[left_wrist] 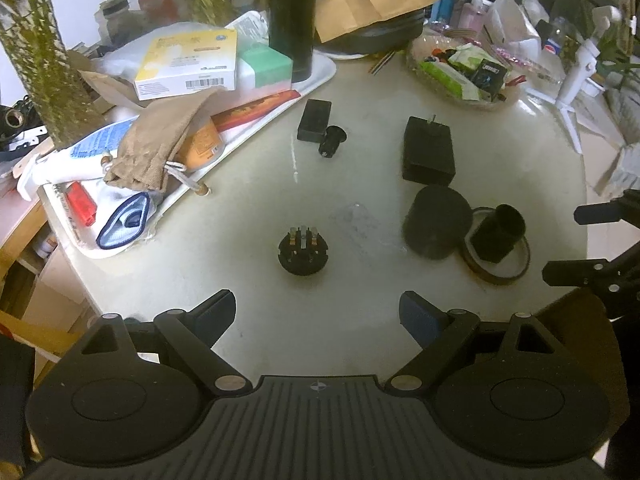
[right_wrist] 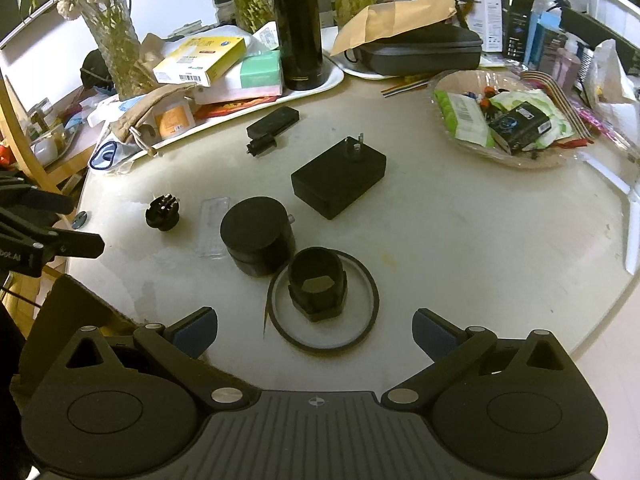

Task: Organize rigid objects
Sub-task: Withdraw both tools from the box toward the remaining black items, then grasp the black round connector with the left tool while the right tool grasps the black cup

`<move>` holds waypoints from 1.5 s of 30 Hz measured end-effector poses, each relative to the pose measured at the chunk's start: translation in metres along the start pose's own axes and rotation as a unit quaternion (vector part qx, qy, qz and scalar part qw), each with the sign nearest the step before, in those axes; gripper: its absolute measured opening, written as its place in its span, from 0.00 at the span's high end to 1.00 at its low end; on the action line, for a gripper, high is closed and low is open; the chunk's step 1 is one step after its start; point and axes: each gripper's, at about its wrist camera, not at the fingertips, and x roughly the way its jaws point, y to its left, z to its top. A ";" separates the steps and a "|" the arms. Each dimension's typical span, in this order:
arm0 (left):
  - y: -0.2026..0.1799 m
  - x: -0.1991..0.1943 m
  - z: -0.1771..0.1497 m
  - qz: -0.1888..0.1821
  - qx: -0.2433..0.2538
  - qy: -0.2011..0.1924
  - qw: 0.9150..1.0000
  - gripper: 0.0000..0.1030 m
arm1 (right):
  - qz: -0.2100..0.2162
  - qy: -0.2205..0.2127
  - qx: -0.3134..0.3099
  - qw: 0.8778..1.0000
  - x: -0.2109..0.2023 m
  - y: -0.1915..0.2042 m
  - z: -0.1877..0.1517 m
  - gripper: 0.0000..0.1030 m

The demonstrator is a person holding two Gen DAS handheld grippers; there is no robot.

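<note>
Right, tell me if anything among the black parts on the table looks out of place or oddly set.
One thing stands out: the hollow black part stands inside the tape ring, not on bare table. The power adapter lies with its prongs pointing up. Nothing looks spilled or broken. Both the left gripper and right gripper are open and empty.

Bare worktop (right_wrist: 460, 264) is seen right of the tape ring (right_wrist: 324, 340) and black adapter (right_wrist: 340, 178). The far edge is blocked by a crowded tray (right_wrist: 332, 76) and snack bowl (right_wrist: 500, 160); a round plug (left_wrist: 303, 250) stands alone in open space at the left.

Black hand-held gripper (left_wrist: 316, 312), blue finger pads (left_wrist: 416, 318), silver pivot screws
</note>
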 end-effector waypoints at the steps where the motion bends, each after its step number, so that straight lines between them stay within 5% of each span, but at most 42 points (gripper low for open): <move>1: 0.001 0.003 0.001 -0.001 0.001 0.001 1.000 0.13 | 0.001 0.000 -0.001 1.000 0.002 0.000 0.001 0.00; 18: 0.006 0.051 0.013 -0.011 0.054 -0.003 0.998 0.13 | 0.014 -0.012 -0.025 1.000 0.024 -0.001 0.011 0.01; 29: 0.005 0.073 0.018 -0.027 0.090 -0.022 0.995 0.22 | 0.022 -0.024 -0.053 0.998 0.040 0.003 0.013 0.10; 40: 0.010 0.081 0.018 -0.024 0.087 -0.014 0.996 0.40 | 0.020 -0.024 -0.062 0.998 0.050 0.000 0.011 0.40; 43: 0.013 0.083 0.017 -0.024 0.080 -0.015 0.996 0.58 | 0.020 -0.022 -0.066 0.997 0.051 0.000 0.010 0.51; 45: 0.014 0.082 0.016 -0.021 0.078 -0.017 0.997 0.61 | 0.016 -0.022 -0.072 0.997 0.052 0.001 0.010 0.56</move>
